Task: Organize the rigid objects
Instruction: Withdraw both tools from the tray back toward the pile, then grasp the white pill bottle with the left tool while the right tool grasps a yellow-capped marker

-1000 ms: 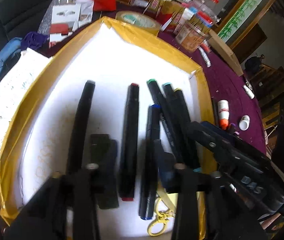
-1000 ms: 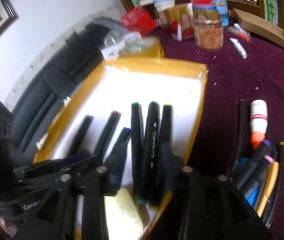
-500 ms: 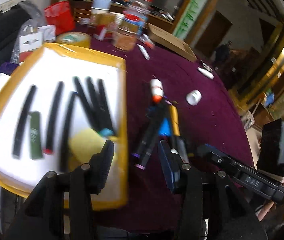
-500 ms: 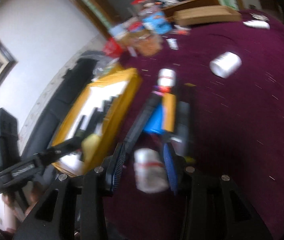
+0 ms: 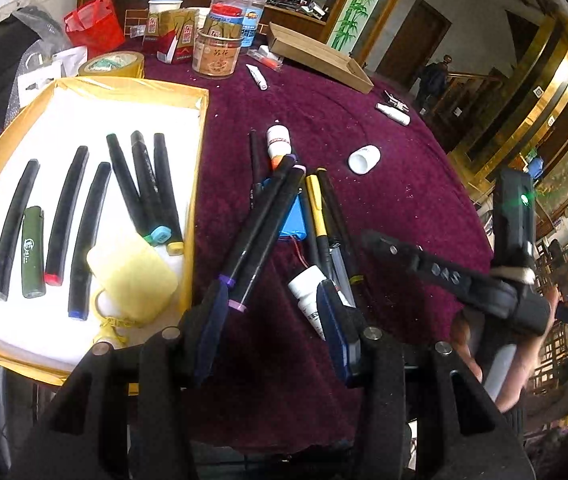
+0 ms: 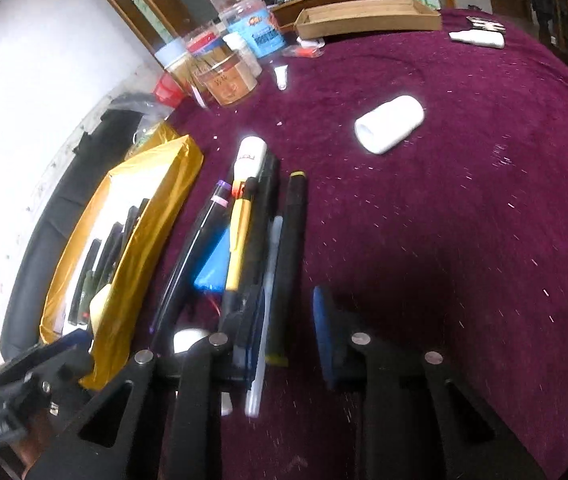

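Note:
A gold-rimmed white tray (image 5: pixel 199 128) on the left holds several black markers (image 5: pixel 143 184), a green lighter (image 5: pixel 32 252) and a yellow block (image 5: pixel 131 276). A pile of loose markers (image 5: pixel 267 216) and pens with a blue flat item (image 5: pixel 294 220) lies on the purple cloth right of the tray. My left gripper (image 5: pixel 273 328) is open and empty just short of the pile. My right gripper (image 6: pixel 290 332) is open low over the near end of the same pile (image 6: pixel 290 240), a black marker between its fingers. The tray also shows in the right wrist view (image 6: pixel 143 216).
A white cap (image 5: pixel 364 159) lies beyond the pile; it also shows in the right wrist view (image 6: pixel 390 124). Jars (image 5: pixel 217 50), a tape roll (image 5: pixel 111 64), a red bag (image 5: pixel 93 26) and a wooden tray (image 5: pixel 320 58) crowd the far table edge.
Both grippers have pulled back from over the tray and swung right to the loose pile on the cloth. The yellow block now lies in the tray.

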{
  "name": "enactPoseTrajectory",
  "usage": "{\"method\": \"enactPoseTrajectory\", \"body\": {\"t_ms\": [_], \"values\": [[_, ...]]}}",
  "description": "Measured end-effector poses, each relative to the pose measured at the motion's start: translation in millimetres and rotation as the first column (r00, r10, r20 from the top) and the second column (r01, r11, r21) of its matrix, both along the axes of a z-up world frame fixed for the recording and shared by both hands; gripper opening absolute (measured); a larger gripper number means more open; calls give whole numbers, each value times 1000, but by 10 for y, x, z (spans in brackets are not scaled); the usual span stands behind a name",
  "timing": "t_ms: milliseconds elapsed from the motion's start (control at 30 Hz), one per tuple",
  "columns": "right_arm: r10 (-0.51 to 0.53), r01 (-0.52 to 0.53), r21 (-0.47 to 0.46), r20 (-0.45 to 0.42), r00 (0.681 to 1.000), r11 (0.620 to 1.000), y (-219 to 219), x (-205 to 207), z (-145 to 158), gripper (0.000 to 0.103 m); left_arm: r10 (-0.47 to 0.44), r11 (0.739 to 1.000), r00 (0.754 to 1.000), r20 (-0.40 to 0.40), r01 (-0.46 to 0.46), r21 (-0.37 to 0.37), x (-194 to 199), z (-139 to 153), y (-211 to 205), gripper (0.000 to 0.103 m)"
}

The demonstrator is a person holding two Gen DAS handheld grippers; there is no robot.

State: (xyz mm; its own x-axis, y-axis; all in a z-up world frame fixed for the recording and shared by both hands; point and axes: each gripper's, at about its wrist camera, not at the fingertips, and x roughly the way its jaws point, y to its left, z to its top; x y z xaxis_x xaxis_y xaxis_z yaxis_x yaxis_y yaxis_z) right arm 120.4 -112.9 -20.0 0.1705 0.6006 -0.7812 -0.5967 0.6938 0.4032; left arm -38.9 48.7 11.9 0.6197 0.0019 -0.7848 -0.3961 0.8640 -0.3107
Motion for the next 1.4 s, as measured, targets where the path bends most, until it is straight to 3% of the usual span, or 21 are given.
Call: {"method": "enactPoseTrajectory", "body": {"t_ms": [200,467,500,533,833,1000,1167,1200,1233,1400], "values": [[24,-22,-107,19,1000,994,209,37,-88,22,16,1000,1000,1,-16,-25,-4,-49,116,44],[33,-19,-176,77,996,984,324,48,-94,21,1,999,1000,-5,-1,-41,17,-84,130,44],[36,-21,-181,80,996,983,313,50,-96,14,-4,999,1000,-6,4,-40,20,-82,114,44],[35,-19,-193,79,996,981,284,53,-112,13,-11,999,1000,-9,10,-38,28,-79,90,44],[-49,64,-161,100,994,985,-445,-94,-73,14,-106,990,992,-69,98,-102,250,-188,-228,44],[-43,57,-103,130,991,993,-616,-151,-89,14,-131,984,982,-133,113,-136,520,-321,-377,44],[-37,60,-125,180,983,990,-565,-215,-72,14,-58,996,973,-222,40,-84,663,-475,-389,44],[-35,59,-126,184,982,990,-558,-219,-70,14,-50,996,970,-236,32,-81,666,-505,-390,40],[-34,58,-126,184,982,990,-544,-216,-73,14,-45,997,971,-236,28,-73,652,-508,-402,34],[-40,62,-117,177,983,991,-557,-215,-81,14,-35,999,971,-238,28,-31,635,-518,-432,33]]}}
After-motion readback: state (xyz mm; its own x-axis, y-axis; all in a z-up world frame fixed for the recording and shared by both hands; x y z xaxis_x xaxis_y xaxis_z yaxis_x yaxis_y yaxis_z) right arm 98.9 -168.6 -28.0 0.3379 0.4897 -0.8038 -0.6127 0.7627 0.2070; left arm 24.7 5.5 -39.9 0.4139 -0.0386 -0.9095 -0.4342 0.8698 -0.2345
